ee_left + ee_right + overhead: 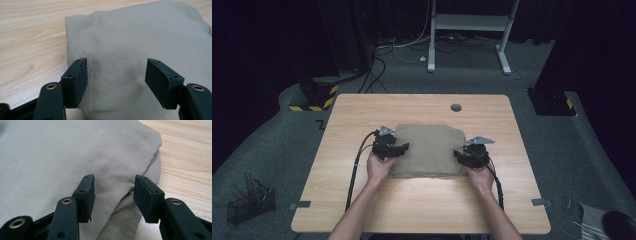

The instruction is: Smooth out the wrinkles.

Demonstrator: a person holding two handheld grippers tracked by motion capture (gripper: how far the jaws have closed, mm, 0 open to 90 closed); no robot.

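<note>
1. There's a folded tan cloth (429,150) lying flat around the middle of the wooden table (422,210), a bit toward the far side.
2. The left gripper (116,81) sits at the cloth's left edge with its jaws apart, cloth under the gap, nothing pinched.
3. The right gripper (113,196) is at the right edge, over the folded corner, jaws spread too and not gripping anything.

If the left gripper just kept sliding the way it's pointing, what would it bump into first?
Most likely the folded beige cloth: the left gripper has its jaws open right over its near edge, so it would push into the fabric, though its exact height above it is unclear.
</note>
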